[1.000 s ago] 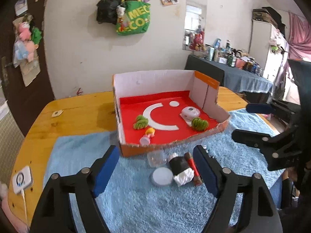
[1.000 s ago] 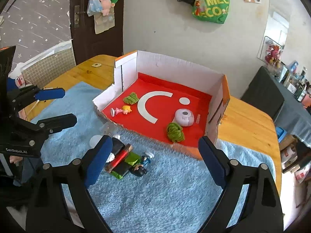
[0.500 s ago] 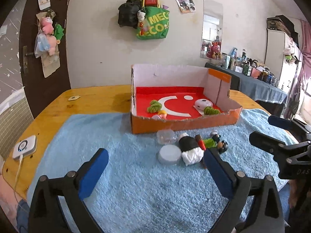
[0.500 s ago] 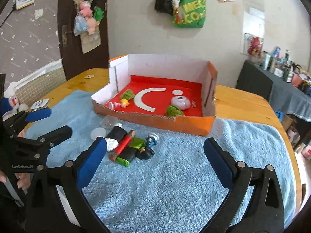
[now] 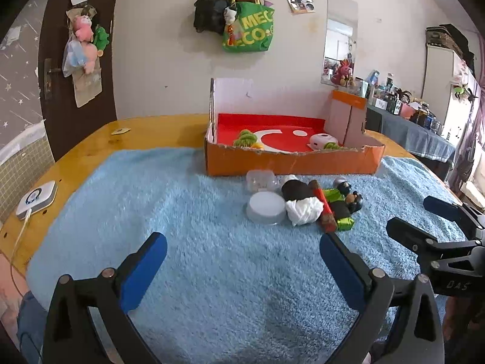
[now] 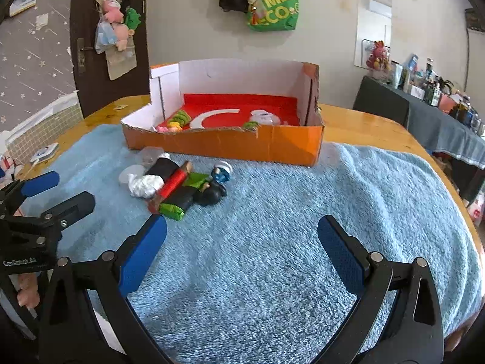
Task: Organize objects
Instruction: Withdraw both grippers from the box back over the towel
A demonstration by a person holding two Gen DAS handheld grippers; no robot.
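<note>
An orange cardboard box (image 5: 291,163) with a red floor stands on a blue towel (image 5: 197,242); it also shows in the right wrist view (image 6: 230,147). Inside lie green yarn bundles (image 5: 245,139), a white round gadget (image 5: 321,142) and a small doll (image 6: 173,126). In front of the box lies a pile: a white lid (image 5: 266,207), a clear cup (image 5: 260,180), a black-and-white bundle (image 5: 300,200), a red stick (image 6: 172,183), green packets (image 6: 172,209) and small figures (image 6: 219,171). My left gripper (image 5: 242,261) and right gripper (image 6: 242,242) are both open and empty, near the towel's front, short of the pile.
The towel covers a wooden table (image 5: 91,139). A white charger device (image 5: 36,198) with a cable sits at the table's left edge. A dark cluttered side table (image 6: 439,115) stands to the right. Bags hang on the back wall (image 5: 242,27).
Both grippers have pulled back and lowered away from the box; the box and pile now sit farther off. Nothing on the towel has moved.
</note>
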